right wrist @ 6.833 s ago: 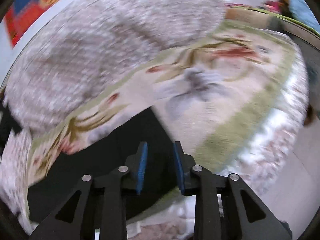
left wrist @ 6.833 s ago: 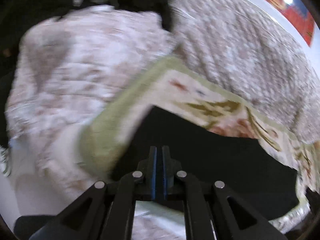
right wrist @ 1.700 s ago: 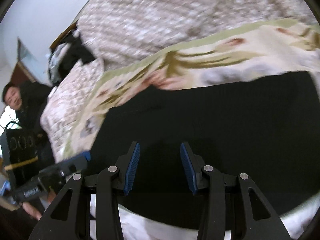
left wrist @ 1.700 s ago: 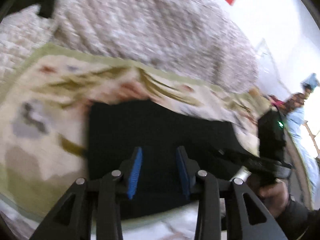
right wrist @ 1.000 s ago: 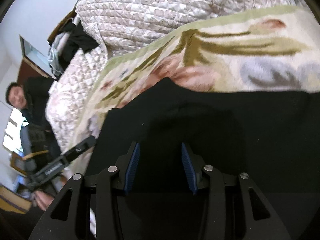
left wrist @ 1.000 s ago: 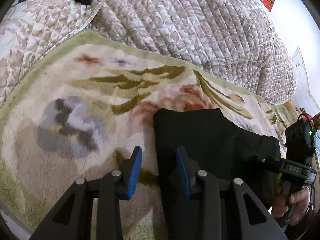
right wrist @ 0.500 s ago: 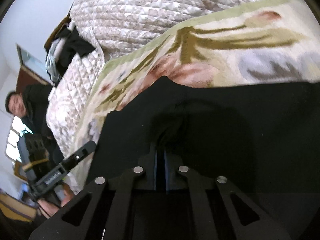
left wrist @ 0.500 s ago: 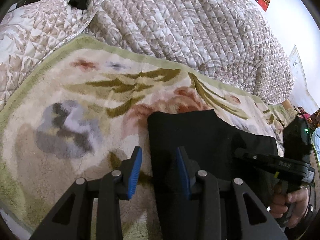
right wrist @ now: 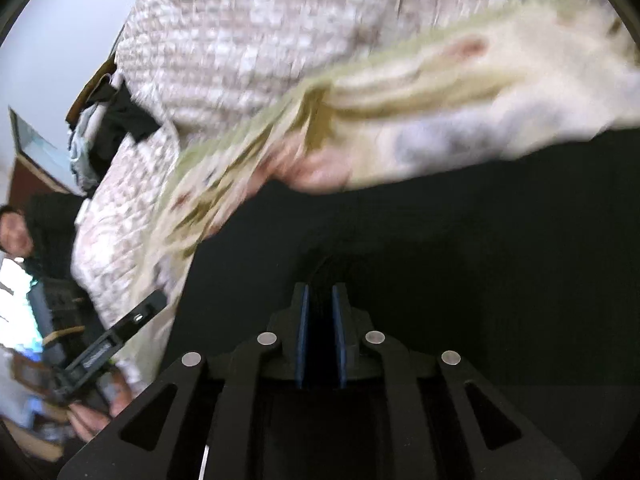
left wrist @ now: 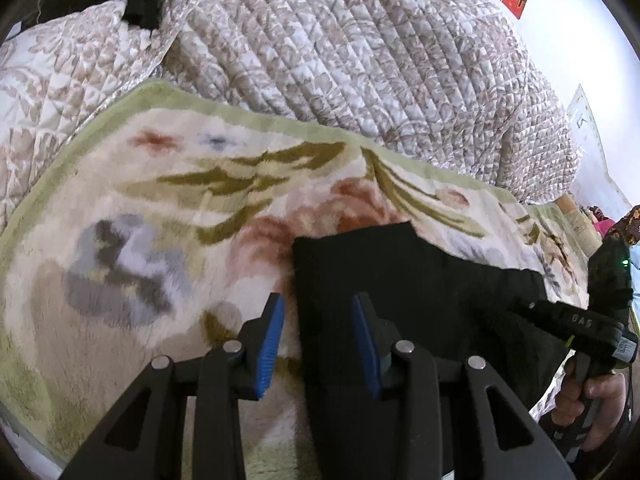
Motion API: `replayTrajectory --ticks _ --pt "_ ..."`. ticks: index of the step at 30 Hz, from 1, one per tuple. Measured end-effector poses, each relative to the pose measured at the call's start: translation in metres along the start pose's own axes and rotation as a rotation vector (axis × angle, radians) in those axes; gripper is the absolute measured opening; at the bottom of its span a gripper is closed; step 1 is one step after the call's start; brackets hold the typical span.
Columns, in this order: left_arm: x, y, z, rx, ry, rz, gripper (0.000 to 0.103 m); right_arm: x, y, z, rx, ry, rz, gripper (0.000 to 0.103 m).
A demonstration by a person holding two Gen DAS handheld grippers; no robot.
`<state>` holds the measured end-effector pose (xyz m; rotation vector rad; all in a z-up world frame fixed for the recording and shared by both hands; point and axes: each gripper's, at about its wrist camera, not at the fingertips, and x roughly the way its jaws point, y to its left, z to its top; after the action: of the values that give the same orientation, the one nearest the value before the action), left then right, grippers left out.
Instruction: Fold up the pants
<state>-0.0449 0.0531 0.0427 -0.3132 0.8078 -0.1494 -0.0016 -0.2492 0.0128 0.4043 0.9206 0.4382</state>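
Black pants (right wrist: 460, 240) pinched in right tongs (right wrist: 319, 340) — angled downward, left tongs (left wrist: 318, 340) parted

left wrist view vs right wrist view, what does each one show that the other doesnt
Only the left wrist view shows the left gripper, open over the left edge of the black pants, and the right hand on its handle. Only the right wrist view shows the right gripper, whose jaws just closed then eased, pinching pants fabric, and a person at the left edge. Both show the pants, the floral blanket and the quilt.
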Motion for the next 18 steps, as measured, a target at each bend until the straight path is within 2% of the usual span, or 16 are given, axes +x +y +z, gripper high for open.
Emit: replayTrajectory --ticks 2,3,5,8,11,12,13,16,18 --pt "-0.001 -0.007 0.001 0.005 0.005 -0.029 0.038 -0.007 0.005 0.004 -0.015 -0.016 0.025 0.011" --pt "-0.002 -0.01 -0.001 0.013 0.009 -0.043 0.038 -0.007 0.013 0.001 -0.039 0.004 0.057 0.011" --pt "-0.003 -0.017 -0.012 0.033 0.03 -0.064 0.038 -0.002 0.027 -0.012 -0.113 0.062 0.069 0.011" --pt "0.005 -0.022 -0.039 0.053 0.116 -0.063 0.038 0.008 0.036 -0.05 -0.208 0.174 0.02 0.011" --pt "-0.005 -0.029 -0.056 0.129 0.073 -0.027 0.038 -0.011 0.037 -0.074 -0.261 0.139 -0.019 0.012" --pt "-0.008 -0.03 -0.059 0.137 0.064 -0.022 0.038 -0.014 0.037 -0.078 -0.275 0.131 -0.043 0.018" --pt "-0.009 -0.031 -0.06 0.146 0.06 -0.013 0.038 -0.015 0.036 -0.082 -0.292 0.142 -0.056 0.019" --pt "-0.015 -0.035 -0.055 0.158 0.054 0.013 0.038 -0.022 0.038 -0.079 -0.295 0.118 -0.077 0.019" --pt "-0.024 -0.035 -0.052 0.137 0.03 0.002 0.038 -0.034 0.044 -0.076 -0.324 0.063 -0.083 0.019"
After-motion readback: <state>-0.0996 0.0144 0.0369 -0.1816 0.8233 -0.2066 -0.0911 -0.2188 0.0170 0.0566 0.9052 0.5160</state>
